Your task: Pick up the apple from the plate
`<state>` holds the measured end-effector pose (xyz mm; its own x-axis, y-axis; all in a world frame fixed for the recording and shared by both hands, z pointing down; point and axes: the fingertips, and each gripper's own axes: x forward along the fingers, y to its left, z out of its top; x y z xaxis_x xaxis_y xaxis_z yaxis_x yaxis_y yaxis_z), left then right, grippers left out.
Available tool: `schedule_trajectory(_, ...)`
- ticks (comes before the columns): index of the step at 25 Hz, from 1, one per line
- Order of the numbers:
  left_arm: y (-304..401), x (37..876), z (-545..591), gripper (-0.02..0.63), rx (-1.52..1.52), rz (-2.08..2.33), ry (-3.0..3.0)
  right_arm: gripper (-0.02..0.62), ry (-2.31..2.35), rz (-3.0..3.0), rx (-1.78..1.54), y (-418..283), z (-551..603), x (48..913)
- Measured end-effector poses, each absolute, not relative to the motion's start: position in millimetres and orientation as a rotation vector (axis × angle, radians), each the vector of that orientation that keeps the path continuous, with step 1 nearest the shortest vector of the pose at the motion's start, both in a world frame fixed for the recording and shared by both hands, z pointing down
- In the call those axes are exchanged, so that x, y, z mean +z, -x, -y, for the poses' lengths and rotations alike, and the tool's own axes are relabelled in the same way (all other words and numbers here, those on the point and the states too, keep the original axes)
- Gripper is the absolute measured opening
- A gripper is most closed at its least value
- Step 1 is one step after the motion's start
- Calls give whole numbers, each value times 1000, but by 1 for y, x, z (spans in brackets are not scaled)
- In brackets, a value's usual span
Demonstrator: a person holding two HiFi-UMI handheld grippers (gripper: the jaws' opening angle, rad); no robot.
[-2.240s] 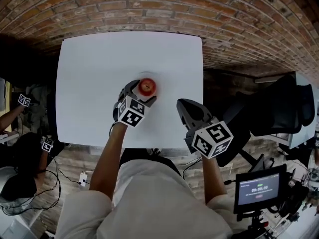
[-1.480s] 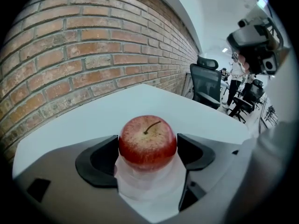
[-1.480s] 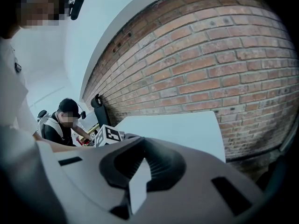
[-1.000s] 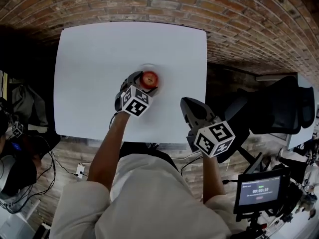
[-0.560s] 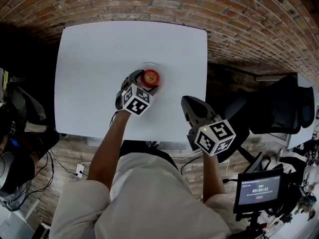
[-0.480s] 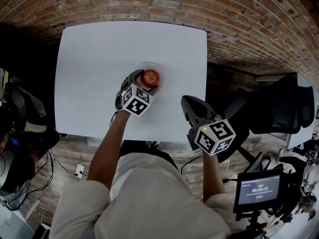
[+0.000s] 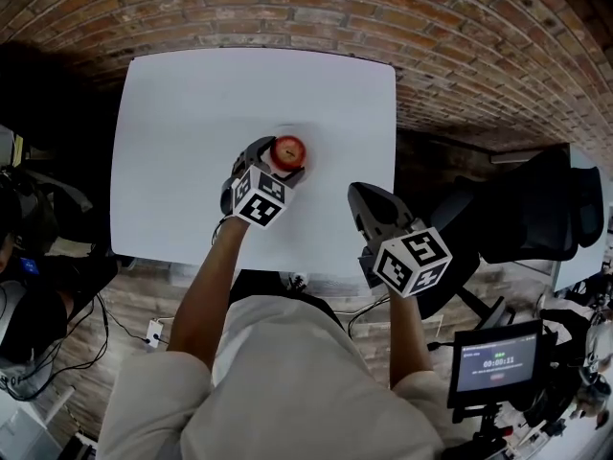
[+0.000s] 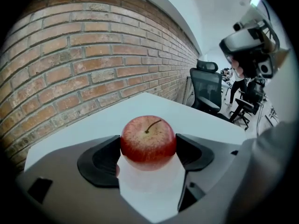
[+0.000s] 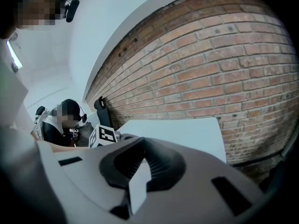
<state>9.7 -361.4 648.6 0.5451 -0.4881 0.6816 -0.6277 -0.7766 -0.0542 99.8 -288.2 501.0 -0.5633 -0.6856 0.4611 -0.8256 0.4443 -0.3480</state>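
Apple (image 8: 148, 141) over plate (image 8: 149, 181) clamped by left gripper (image 7: 275, 160), table (image 7: 192, 103) centre, well apart from edges, right gripper (image 9: 140, 146) clenched, empty, at table's near-right edge.

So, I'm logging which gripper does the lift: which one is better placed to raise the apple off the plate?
Left. The left gripper has its jaws shut on the apple's sides. The right gripper is shut on nothing, apart from it near the table's edge.
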Motion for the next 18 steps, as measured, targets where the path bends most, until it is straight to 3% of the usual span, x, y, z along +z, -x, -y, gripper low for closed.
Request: schedule_trajectory(18,4,575,332,377,946,1080,-2638,3,-1322,2505,630,-101,274,453)
